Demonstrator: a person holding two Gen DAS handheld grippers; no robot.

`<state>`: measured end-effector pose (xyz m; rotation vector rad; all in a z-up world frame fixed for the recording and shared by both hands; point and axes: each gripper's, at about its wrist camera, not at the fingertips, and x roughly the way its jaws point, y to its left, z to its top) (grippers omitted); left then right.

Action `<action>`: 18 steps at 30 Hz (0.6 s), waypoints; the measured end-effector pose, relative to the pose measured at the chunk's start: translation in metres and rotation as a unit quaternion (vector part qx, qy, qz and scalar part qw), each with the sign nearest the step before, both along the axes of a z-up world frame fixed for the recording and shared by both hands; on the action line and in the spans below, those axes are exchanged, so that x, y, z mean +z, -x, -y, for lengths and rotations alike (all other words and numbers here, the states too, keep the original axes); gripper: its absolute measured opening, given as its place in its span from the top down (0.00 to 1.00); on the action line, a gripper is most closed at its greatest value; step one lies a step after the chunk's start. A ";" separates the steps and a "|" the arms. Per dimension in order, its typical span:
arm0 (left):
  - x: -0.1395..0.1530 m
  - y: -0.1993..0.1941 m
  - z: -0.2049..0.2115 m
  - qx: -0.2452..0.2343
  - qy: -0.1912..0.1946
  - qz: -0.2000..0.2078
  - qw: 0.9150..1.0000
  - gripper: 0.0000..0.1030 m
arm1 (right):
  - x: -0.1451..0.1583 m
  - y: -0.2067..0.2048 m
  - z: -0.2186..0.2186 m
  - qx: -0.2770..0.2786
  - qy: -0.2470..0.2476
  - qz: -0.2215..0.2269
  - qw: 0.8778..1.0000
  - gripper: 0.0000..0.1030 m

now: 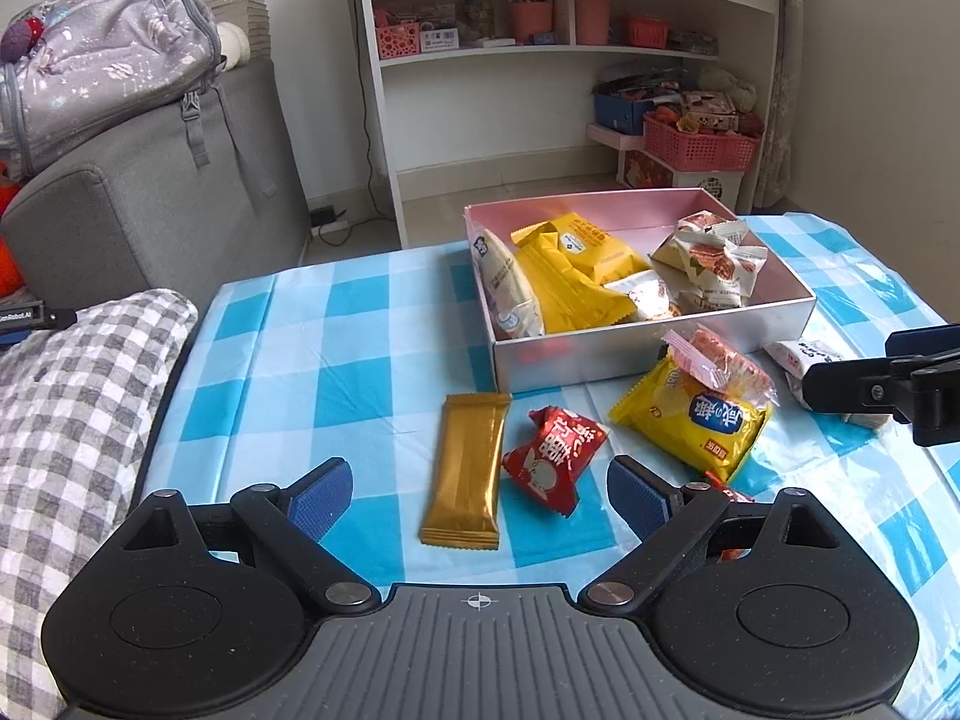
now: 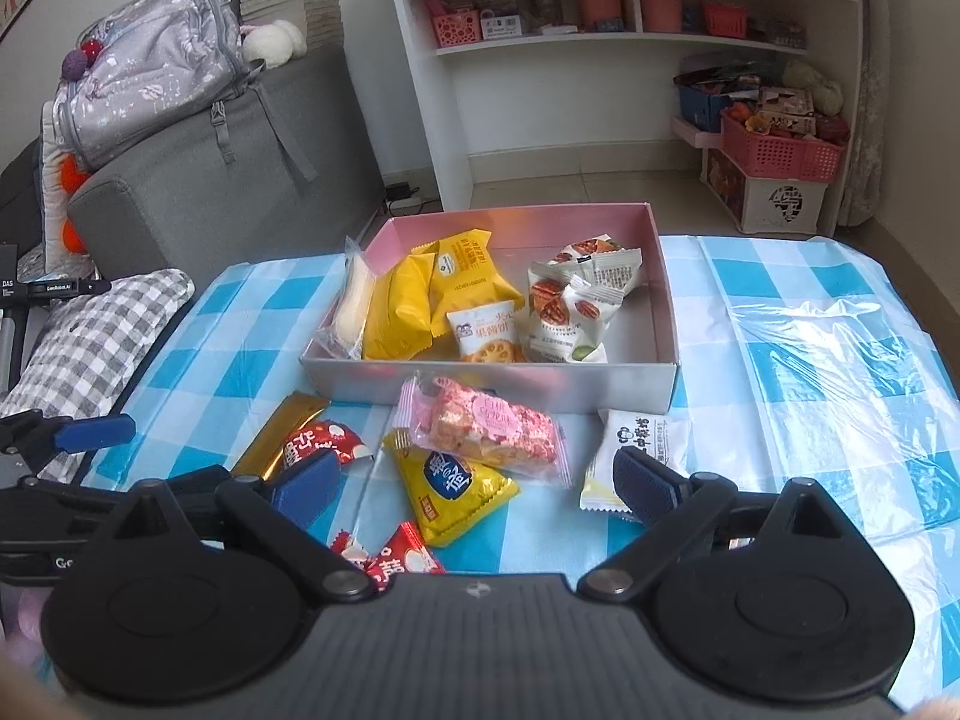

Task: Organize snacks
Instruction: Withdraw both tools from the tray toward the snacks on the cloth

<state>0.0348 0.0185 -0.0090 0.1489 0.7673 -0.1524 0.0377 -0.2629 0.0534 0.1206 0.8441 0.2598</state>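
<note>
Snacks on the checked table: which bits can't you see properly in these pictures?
- Second red wrapped candy: left wrist view, mostly hidden behind the left gripper.
- White flat snack packet: left wrist view, partly covered by the right gripper.
- Gold foil bar: right wrist view, lower end behind that gripper's blue finger.
- Shelf items: too small.

Blue-checked table [image 2: 780, 324] bearing an open box [image 2: 480, 381], with loose snack packets [image 2: 462, 486] just beside it.

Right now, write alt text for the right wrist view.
Open tongs hover over loose snack packets on a blue-and-white checked tablecloth: a pink clear-wrapped biscuit packet overlapping a yellow chip packet. Behind sits a pink-lined cardboard box holding more snacks.
</note>
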 end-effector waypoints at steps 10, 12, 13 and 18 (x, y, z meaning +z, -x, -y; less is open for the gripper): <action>-0.029 0.000 -0.011 -0.003 -0.025 -0.017 1.000 0.09 | -0.016 0.016 -0.008 0.028 0.027 0.002 0.999 0.04; -0.036 -0.003 -0.013 -0.003 -0.029 -0.023 0.999 0.09 | -0.019 0.017 -0.011 0.036 0.030 -0.002 0.999 0.04; -0.040 -0.004 -0.014 -0.005 -0.028 -0.024 0.999 0.09 | -0.022 0.018 -0.013 0.039 0.031 -0.005 0.999 0.04; -0.056 -0.011 -0.016 -0.017 -0.039 -0.021 0.999 0.09 | -0.032 0.018 -0.023 0.060 0.033 -0.018 0.998 0.04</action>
